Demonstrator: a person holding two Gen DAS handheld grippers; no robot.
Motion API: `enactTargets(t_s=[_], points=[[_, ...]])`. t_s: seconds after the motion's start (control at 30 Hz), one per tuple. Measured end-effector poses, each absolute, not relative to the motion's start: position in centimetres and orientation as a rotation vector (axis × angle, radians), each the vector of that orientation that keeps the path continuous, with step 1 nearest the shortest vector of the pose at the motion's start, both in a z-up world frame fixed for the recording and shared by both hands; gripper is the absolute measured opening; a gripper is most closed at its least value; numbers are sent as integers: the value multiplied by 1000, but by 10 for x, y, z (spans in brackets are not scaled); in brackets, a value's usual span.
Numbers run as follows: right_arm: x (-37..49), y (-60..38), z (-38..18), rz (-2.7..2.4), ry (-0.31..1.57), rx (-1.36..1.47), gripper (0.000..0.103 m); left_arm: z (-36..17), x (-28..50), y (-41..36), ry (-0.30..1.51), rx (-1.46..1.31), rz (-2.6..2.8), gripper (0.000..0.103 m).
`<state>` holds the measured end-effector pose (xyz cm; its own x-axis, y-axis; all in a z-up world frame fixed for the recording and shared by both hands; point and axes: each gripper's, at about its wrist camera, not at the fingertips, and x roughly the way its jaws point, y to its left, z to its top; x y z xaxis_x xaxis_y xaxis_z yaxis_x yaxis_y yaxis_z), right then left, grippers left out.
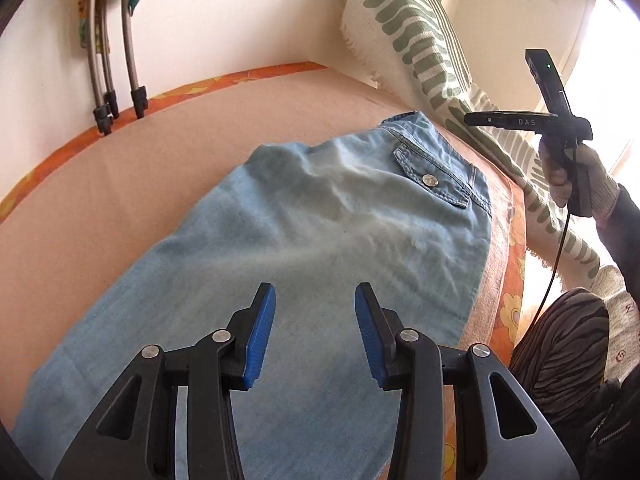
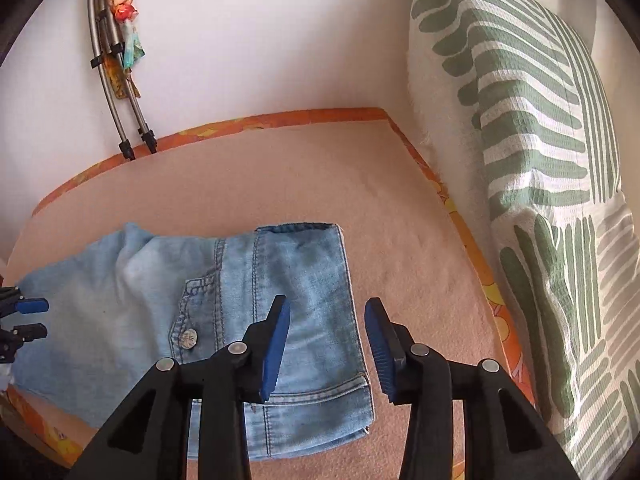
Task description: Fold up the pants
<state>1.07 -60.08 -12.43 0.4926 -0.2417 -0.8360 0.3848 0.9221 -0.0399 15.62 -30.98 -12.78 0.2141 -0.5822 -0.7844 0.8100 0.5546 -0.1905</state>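
Note:
Light blue denim pants (image 1: 304, 248) lie flat on a peach-covered bed (image 1: 160, 168), waistband and buttoned back pocket (image 1: 434, 178) at the far end. My left gripper (image 1: 315, 334) is open and empty, hovering above the leg part. In the right wrist view the pants (image 2: 280, 280) lie with the waistband end toward me. My right gripper (image 2: 326, 346) is open and empty above the waistband edge. The right gripper's body (image 1: 556, 120) shows in the left wrist view, held up in a gloved hand. The left gripper's fingers (image 2: 28, 316) show at the left edge of the right wrist view.
A green-and-white patterned pillow (image 2: 532, 200) stands along the right side of the bed, also seen in the left wrist view (image 1: 404, 32). Metal tubes (image 2: 116, 92) lean on the white wall at the back left. The bed has an orange floral border (image 2: 280, 118).

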Motion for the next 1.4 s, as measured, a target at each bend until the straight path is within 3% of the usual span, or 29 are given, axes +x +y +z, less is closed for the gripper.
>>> enactTargets(t_s=[0.1, 0.13, 0.2, 0.23, 0.27, 0.37, 0.73, 0.77, 0.87, 0.93, 0.97, 1.03, 1.1, 1.3, 1.4], points=[[55, -583, -123, -254, 1004, 91, 45, -128, 180, -316, 959, 240, -970, 40], [69, -577, -125, -223, 1008, 51, 49, -129, 190, -319, 974, 221, -975, 40], [93, -568, -133, -191, 1021, -29, 65, -128, 207, -329, 979, 203, -973, 40], [103, -568, -137, -178, 1033, -55, 67, -128, 216, -336, 973, 198, -969, 40], [110, -570, -142, -185, 1041, -80, 67, -129, 225, -342, 974, 181, -968, 41], [117, -594, -155, -239, 1058, -54, 69, -138, 254, -361, 1018, 114, -983, 56], [90, -703, -206, -235, 1086, 377, 74, -178, 298, -399, 1107, 14, -990, 56], [90, -705, -208, -216, 1085, 398, 74, -177, 297, -400, 1100, 18, -992, 54], [91, -703, -213, -133, 1074, 456, 73, -176, 292, -404, 1084, 52, -1007, 20], [93, -697, -216, -91, 1076, 475, 69, -175, 288, -404, 1060, 69, -1005, 16], [93, -694, -218, -70, 1080, 487, 57, -173, 287, -403, 1048, 70, -1006, 13], [92, -687, -216, -72, 1072, 484, 49, -169, 283, -399, 1022, 70, -1005, 10], [86, -681, -209, -66, 1059, 473, 17, -161, 277, -395, 981, 81, -988, 8], [40, -649, -155, -135, 875, 338, 10, -139, 258, -397, 813, 163, -887, 5], [34, -646, -152, -224, 879, 269, 10, -148, 276, -405, 854, 173, -816, 5]])
